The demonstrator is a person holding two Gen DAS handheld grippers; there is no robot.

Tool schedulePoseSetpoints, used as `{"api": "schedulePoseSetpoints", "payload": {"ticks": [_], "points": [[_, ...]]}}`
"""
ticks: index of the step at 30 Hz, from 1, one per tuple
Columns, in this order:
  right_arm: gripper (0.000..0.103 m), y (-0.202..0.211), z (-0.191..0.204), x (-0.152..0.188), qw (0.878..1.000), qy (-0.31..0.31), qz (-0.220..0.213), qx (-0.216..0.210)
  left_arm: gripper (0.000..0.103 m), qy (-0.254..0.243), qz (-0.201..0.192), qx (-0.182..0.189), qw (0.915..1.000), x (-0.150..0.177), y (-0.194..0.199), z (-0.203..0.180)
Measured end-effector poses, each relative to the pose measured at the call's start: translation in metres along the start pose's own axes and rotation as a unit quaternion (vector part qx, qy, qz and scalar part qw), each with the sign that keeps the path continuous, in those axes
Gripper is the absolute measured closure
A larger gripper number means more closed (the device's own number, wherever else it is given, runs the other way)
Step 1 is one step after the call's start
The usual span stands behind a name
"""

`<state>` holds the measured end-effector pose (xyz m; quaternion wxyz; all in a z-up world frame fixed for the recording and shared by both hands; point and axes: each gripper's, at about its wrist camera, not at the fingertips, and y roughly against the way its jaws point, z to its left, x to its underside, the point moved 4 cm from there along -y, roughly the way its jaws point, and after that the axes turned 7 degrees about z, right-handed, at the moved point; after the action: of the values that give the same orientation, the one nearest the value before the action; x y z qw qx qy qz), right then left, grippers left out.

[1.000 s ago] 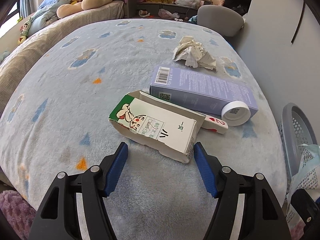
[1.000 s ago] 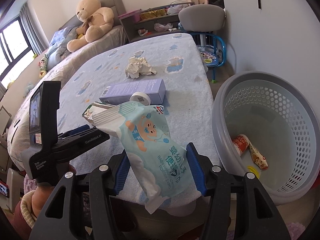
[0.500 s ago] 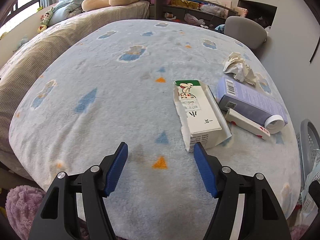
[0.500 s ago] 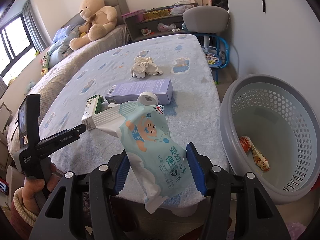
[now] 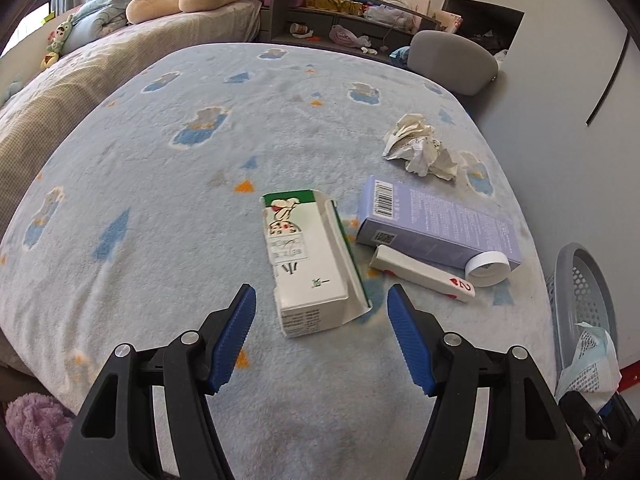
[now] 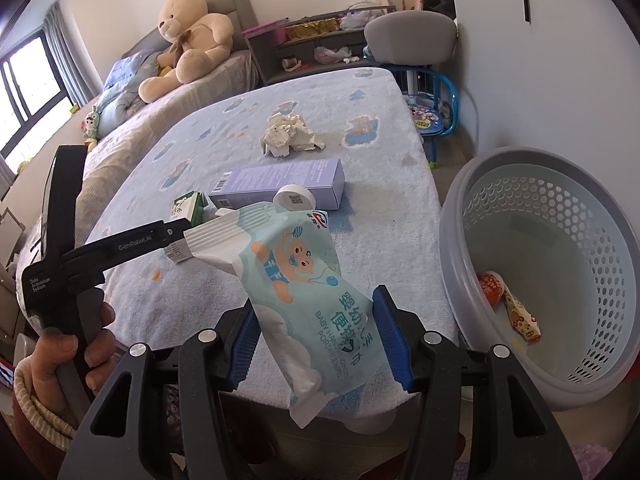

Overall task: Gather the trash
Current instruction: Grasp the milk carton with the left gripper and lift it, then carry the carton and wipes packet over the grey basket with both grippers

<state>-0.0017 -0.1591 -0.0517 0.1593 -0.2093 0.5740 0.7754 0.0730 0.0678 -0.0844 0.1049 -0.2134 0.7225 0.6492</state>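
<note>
The wipes pack (image 6: 308, 300), pale blue with a cartoon baby and a crimped white upper end, hangs between the blue pads of the right gripper (image 6: 318, 334), whose jaws are clamped on its lower half, just beside the near corner of the bed (image 6: 376, 184) and left of the grey perforated basket (image 6: 536, 380). The basket has much open room; only one orange wrapper (image 6: 506, 300) lies on its bottom. On the bed the milk carton (image 5: 310, 264), white with a green end and torn open, lies near the front edge, and the left gripper (image 5: 322, 334) stands with its jaws wide apart on both sides of it, not touching. Right of the carton are a small white box (image 5: 422, 272), a purple box (image 5: 440, 222) and a white cap (image 5: 488, 268); behind them lies crumpled paper (image 5: 418, 148). Only the right wrist view shows the inside of the basket; the left view shows only its rim.
</note>
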Motion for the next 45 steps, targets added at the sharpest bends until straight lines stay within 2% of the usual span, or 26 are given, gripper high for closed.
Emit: {"api": "schedulePoseSetpoints", "payload": {"ticks": [4,8,13,15,16,17,18,34,45], "points": [[0.050,0.000,-0.005,0.000,1.000,-0.005,0.000,-0.003,0.037,-0.003,0.014,-0.021,0.9997,-0.006,-0.018,-0.003],[0.050,-0.002,-0.008,0.000,1.000,-0.009,0.002,-0.005,0.037,0.006,0.030,-0.022,0.9993,-0.010,-0.033,0.004],[0.050,-0.006,-0.008,-0.001,1.000,-0.010,0.006,-0.008,0.039,-0.002,0.022,-0.026,0.9994,-0.015,-0.037,0.004],[0.050,-0.007,-0.006,0.000,1.000,-0.009,0.006,-0.009,0.053,-0.003,0.019,-0.028,0.9994,-0.015,-0.036,0.006],[0.050,-0.007,-0.005,0.001,1.000,-0.009,0.006,-0.009,0.056,-0.004,0.019,-0.027,0.9995,-0.015,-0.035,0.007],[0.050,-0.007,-0.005,0.001,1.000,-0.009,0.006,-0.009,0.065,-0.003,0.019,-0.023,0.9996,-0.014,-0.034,0.009],[0.050,-0.008,-0.004,0.001,1.000,-0.009,0.006,-0.009,0.068,-0.001,0.019,-0.018,0.9997,-0.013,-0.032,0.011],[0.050,0.003,0.011,0.007,1.000,0.003,-0.007,-0.012,0.068,-0.024,-0.028,-0.018,0.9992,0.044,0.041,0.019],[0.050,0.022,0.014,0.013,1.000,0.007,-0.020,-0.009,0.067,-0.056,-0.057,-0.005,0.9968,0.063,0.074,-0.006]]}}
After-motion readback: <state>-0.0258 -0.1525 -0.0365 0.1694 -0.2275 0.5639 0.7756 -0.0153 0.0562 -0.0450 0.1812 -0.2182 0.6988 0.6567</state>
